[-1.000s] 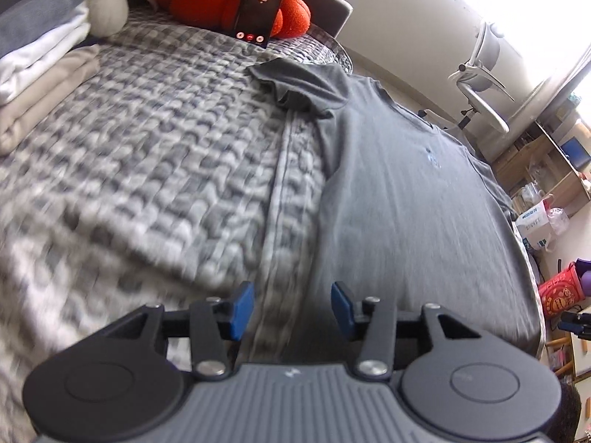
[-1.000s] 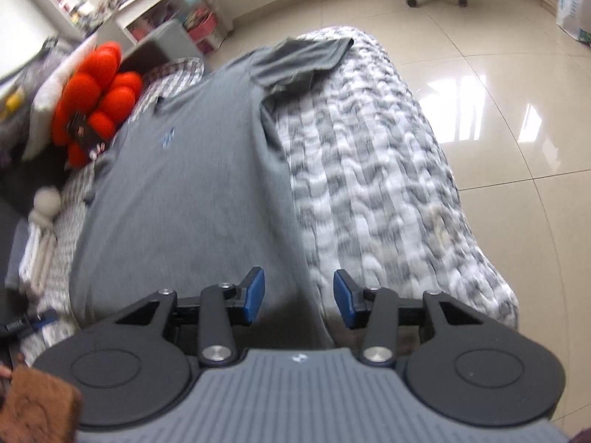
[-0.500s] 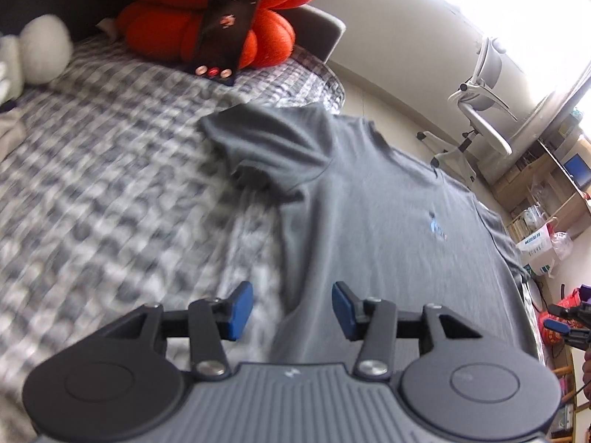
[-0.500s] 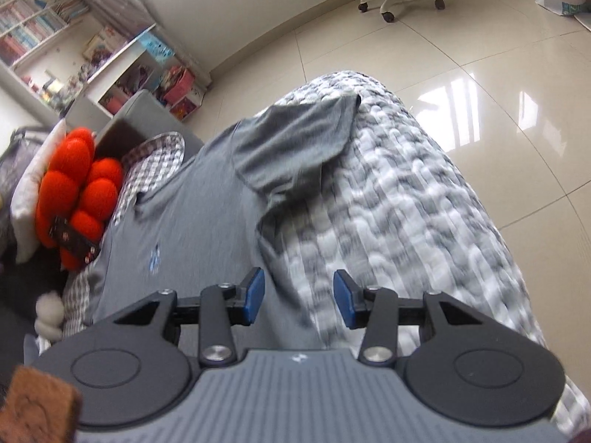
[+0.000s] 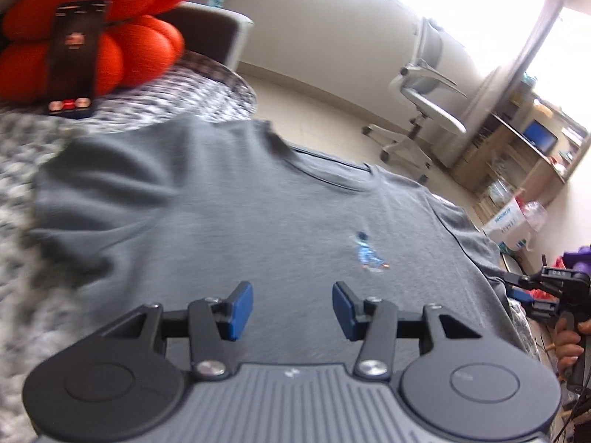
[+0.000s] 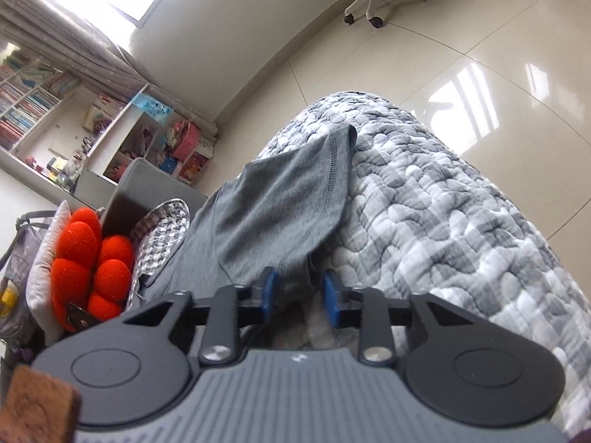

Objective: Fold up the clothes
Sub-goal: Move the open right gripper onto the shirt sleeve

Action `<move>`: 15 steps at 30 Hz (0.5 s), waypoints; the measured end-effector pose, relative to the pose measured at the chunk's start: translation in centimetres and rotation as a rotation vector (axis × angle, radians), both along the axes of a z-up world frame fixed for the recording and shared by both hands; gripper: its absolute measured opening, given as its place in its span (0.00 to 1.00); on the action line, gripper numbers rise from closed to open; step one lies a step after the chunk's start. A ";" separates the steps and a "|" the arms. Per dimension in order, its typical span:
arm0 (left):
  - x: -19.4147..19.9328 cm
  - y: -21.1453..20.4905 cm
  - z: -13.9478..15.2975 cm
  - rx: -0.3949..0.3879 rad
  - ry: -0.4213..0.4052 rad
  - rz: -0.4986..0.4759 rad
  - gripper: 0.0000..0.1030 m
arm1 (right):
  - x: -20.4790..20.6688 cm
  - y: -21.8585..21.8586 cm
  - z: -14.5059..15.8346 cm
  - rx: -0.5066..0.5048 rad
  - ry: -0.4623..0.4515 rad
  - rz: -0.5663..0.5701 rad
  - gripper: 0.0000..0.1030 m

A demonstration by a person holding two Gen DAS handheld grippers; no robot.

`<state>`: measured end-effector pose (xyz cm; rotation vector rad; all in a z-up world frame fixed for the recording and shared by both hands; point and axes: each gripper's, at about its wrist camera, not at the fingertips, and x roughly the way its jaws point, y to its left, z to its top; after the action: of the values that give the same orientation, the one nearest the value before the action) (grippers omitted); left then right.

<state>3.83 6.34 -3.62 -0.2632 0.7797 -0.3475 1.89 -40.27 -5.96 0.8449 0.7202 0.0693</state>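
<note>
The grey T-shirt point(image 5: 258, 221) lies flat on the bed point(image 6: 461, 229), collar far; the right claw point(image 6: 300, 291) is closing on its sleeve seam, while the left claw point(image 5: 292, 310) hovers apart above the chest.

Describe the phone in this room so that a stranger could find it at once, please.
Start at the bed with the grey-and-white quilt, where a grey T-shirt lies spread. Beyond the shirt's collar sits a bright orange cushion. The phone leans upright against it: the only dark, flat slab there, with red buttons glowing at its bottom.
</note>
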 end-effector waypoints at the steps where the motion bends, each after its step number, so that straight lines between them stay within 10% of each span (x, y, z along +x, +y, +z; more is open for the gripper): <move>1: 0.3 -0.8 -0.2 0.003 -0.003 -0.013 0.47 | 0.0 0.0 0.0 -0.011 -0.005 0.005 0.14; 10: 1.1 -5.5 -1.5 0.056 -0.069 -0.063 0.49 | 1.3 0.4 0.8 -0.273 -0.005 -0.027 0.05; 15: 1.1 -5.7 -1.4 0.070 -0.090 -0.061 0.51 | 1.2 0.6 0.7 -0.256 -0.022 -0.003 0.16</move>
<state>4.90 0.62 -5.04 -0.1572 0.7107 -0.3860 3.12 -39.71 -5.30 0.5999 0.6901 -0.0158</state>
